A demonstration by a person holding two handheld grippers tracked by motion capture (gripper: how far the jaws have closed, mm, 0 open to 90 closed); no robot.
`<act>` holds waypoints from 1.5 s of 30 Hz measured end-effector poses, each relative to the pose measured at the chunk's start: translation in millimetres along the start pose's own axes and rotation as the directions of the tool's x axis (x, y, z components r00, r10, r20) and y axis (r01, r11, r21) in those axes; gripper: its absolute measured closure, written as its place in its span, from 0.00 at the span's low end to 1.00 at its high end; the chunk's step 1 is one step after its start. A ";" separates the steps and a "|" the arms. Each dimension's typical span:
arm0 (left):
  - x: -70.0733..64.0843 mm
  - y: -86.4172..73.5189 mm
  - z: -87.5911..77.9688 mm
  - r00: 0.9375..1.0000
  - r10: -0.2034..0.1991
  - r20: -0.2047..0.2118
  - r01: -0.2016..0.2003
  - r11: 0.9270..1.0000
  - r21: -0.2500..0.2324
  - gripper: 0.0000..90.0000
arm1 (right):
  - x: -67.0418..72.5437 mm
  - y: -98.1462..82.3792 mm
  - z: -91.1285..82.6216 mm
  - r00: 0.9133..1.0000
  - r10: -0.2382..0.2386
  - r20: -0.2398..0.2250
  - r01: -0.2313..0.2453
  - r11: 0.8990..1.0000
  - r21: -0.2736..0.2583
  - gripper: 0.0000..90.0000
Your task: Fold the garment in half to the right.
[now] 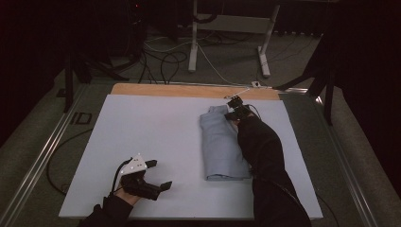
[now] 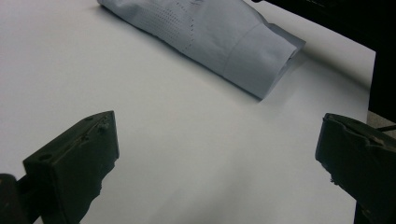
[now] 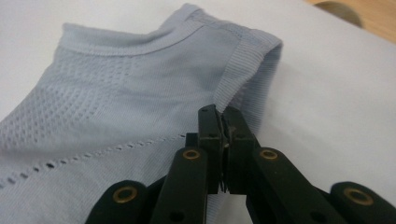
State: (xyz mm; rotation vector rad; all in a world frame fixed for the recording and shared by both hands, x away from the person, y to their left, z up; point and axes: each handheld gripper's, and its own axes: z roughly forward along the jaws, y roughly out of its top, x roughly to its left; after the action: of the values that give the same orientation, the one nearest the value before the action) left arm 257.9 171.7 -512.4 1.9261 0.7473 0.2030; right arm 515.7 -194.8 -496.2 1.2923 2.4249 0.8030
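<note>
Nearest the person, at the front left of the table [image 1: 142,118], the left gripper [image 1: 158,176] rested low over the pale sheet, held in a hand that came in from the bottom edge of the high view, with a grey three-cornered plate on its top. Its jaws stood wide apart with nothing between them; in the left gripper view they rose from the two lower corners, and only bare white surface lay in the gap. Beyond them in that view lay the folded shirt [image 2: 219,37], its near end rolled over on itself, well apart from that gripper. In the high view the shirt [image 1: 220,142] was a light blue-grey, folded into a long narrow bundle that ran from near the front edge towards the back, right of the table's middle. A dark sleeve [image 1: 265,156] lay along the shirt's right side and partly over it, reaching to the far end. There the right gripper [image 1: 235,111] sat at the shirt's far right corner. In the right gripper view its jaws were closed together on the ribbed edge band of the shirt [image 3: 116,93], the cloth pinched between the pads at the right gripper [image 3: 224,122], beside the neck opening. Past the shirt, a strip of bare wood [image 1: 189,90] ran along the table's far edge, and farther off cables [image 1: 165,61] lay on the floor around a white stand [image 1: 229,23].
</note>
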 end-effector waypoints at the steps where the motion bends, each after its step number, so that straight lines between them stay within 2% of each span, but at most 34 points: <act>1: 0.2 -0.4 -0.1 1.000 0.002 -0.004 -0.002 1.000 -0.004 0.00 | 0.0 -0.2 1.8 1.000 0.010 0.011 -0.010 1.000 -0.007 0.81; 2: 0.5 -0.8 0.0 1.000 0.001 -0.008 -0.001 1.000 -0.004 0.00 | 0.0 -0.2 1.8 1.000 0.010 0.011 -0.010 1.000 -0.007 0.81; 4: 1.3 -1.5 -0.5 1.000 -0.007 -0.006 0.007 1.000 -0.007 0.00 | -1.7 -1.4 3.8 0.999 0.038 0.008 -0.037 0.999 -0.032 0.60; 5: 1.5 -1.5 -0.7 1.000 -0.008 -0.005 0.008 1.000 -0.005 0.00 | -3.4 -2.5 8.0 0.998 0.064 0.004 -0.064 0.998 -0.023 0.56; 7: 1.7 -1.5 -0.8 1.000 -0.005 -0.007 0.005 1.000 -0.006 0.00 | -4.2 -3.3 9.6 0.997 0.072 -0.011 -0.072 0.997 -0.026 0.55; 8: 2.0 -1.6 -1.1 1.000 -0.005 -0.011 0.005 1.000 -0.009 0.00 | -5.3 -4.3 11.5 0.996 0.090 -0.022 -0.091 0.995 -0.029 0.58; 9: 2.6 -1.9 -1.6 1.000 -0.010 -0.010 0.010 1.000 -0.011 0.00 | -5.4 -4.7 12.7 0.996 0.089 -0.028 -0.089 0.996 -0.016 0.57; 13: 3.2 -2.7 -1.6 1.000 -0.011 -0.012 0.011 1.000 -0.010 0.00 | -6.3 -4.3 15.1 0.996 0.085 0.006 -0.085 0.996 -0.003 0.50; 14: 2.8 -3.4 -1.7 1.000 -0.009 -0.013 0.009 1.000 -0.006 0.00 | -6.9 -5.0 16.7 0.996 0.068 0.055 -0.069 0.998 0.008 0.46; 16: 2.5 -3.6 -1.7 1.000 -0.008 -0.010 0.007 1.000 -0.007 0.00 | -7.7 -5.5 17.4 0.996 0.082 0.045 -0.083 0.997 0.006 0.48; 18: 2.9 -4.0 -1.2 1.000 -0.008 -0.006 0.008 1.000 -0.002 0.00 | -10.5 -7.0 17.4 0.995 0.103 0.011 -0.103 0.995 0.009 0.56; 20: 2.9 -4.2 -1.0 1.000 -0.010 -0.005 0.010 1.000 -0.002 0.00 | -10.7 -7.6 17.4 0.994 0.113 -0.001 -0.113 0.994 0.008 0.58; 21: 2.9 -4.3 -0.4 1.000 -0.008 -0.006 0.008 1.000 0.000 0.00 | -10.6 -7.0 16.6 0.993 0.112 -0.023 -0.111 0.994 0.017 0.70; 24: 3.5 -4.6 -0.1 1.000 -0.014 -0.006 0.014 1.000 -0.001 0.00 | -7.9 -6.3 15.1 0.995 0.095 -0.033 -0.094 0.995 0.020 0.84; 25: 3.5 -4.6 -0.1 1.000 -0.014 -0.006 0.014 1.000 -0.001 0.00 | -7.9 -6.3 15.1 0.995 0.095 -0.033 -0.094 0.995 0.020 0.84; 26: 3.6 -4.7 -0.1 1.000 -0.014 -0.004 0.014 1.000 -0.002 0.00 | -6.1 -4.8 13.0 0.997 0.066 -0.027 -0.065 0.998 0.019 0.94; 27: 3.5 -4.6 0.0 1.000 -0.013 -0.004 0.013 1.000 -0.001 0.00 | -5.0 -3.8 11.9 0.998 0.054 -0.021 -0.054 0.998 0.018 0.96; 31: 3.3 -4.6 0.1 1.000 -0.012 -0.005 0.012 1.000 -0.003 0.00 | 0.6 -0.5 6.9 1.000 0.024 -0.006 -0.024 1.000 0.008 0.97; 33: 3.5 -4.2 -0.1 1.000 -0.013 -0.004 0.013 1.000 -0.009 0.00 | 8.3 4.8 1.0 1.000 -0.026 -0.009 0.025 0.999 -0.031 0.97; 35: 3.6 -4.1 -0.3 1.000 -0.015 -0.002 0.015 1.000 -0.012 0.00 | 13.8 9.0 -3.0 0.999 -0.037 -0.020 0.036 0.997 -0.064 0.97; 37: 2.4 -4.3 -0.5 1.000 0.000 -0.004 0.000 1.000 -0.016 0.00 | 17.7 13.8 -6.5 0.999 -0.050 -0.018 0.048 0.995 -0.091 0.97; 38: 2.4 -4.3 -0.5 1.000 0.000 -0.004 0.000 1.000 -0.016 0.00 | 17.7 13.8 -6.5 0.999 -0.050 -0.018 0.048 0.995 -0.091 0.97; 40: 0.3 -5.0 -1.1 1.000 0.011 0.013 -0.010 0.999 -0.042 0.00 | 16.4 17.5 -8.1 0.999 -0.014 -0.037 0.009 0.991 -0.131 0.97; 42: -0.8 -4.7 -1.3 1.000 0.022 0.016 -0.021 0.999 -0.050 0.00 | 15.6 17.9 -6.5 0.999 -0.007 -0.036 0.002 0.992 -0.128 0.97; 43: -1.9 -4.3 -1.6 0.999 0.037 0.012 -0.036 0.998 -0.055 0.00 | 15.4 17.8 -4.4 1.000 -0.008 -0.018 0.006 0.993 -0.118 0.97; 45: -3.2 -4.1 -2.3 0.999 0.053 -0.003 -0.053 0.997 -0.063 0.00 | 11.8 13.7 3.7 1.000 0.020 0.003 -0.019 0.996 -0.085 0.97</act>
State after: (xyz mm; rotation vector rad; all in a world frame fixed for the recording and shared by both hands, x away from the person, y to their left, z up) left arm 252.7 172.7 -514.3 1.8874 0.6830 0.2580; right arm 520.1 -177.7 -490.8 1.2864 2.3517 0.8983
